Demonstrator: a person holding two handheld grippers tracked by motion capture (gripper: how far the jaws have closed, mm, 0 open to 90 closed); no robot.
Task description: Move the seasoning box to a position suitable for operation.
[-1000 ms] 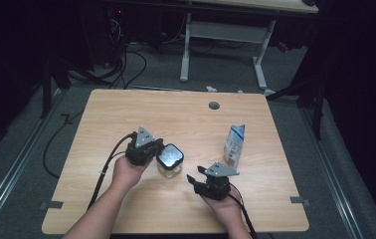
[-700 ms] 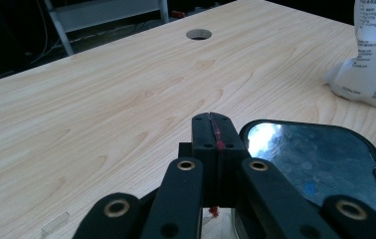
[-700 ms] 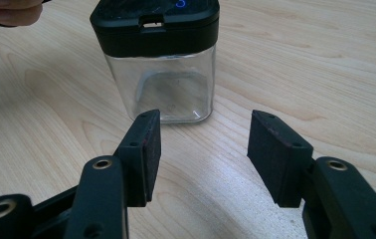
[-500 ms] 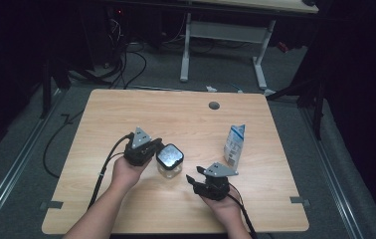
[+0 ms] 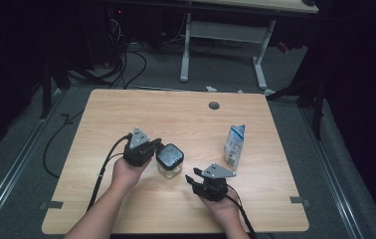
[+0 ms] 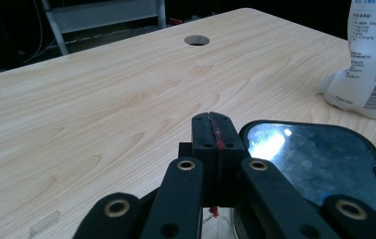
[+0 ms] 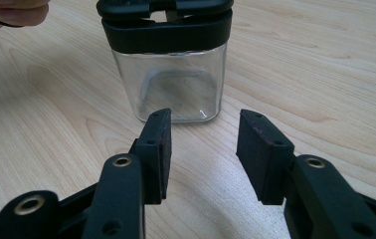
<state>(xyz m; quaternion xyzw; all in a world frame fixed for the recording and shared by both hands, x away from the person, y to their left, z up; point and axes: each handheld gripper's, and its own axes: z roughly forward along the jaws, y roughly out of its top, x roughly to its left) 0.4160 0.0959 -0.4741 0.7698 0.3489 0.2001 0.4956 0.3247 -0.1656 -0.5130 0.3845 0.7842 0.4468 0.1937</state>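
Black jaws, brass-ringed screw holes

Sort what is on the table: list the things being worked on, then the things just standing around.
In hand:
- clear jar with black lid
- left gripper, jaws shut, beside the lid
- right gripper, jaws apart and just been closing, nothing between them, pointing at the jar

Just there:
- white carton, upright, to the right
- round hole in the table
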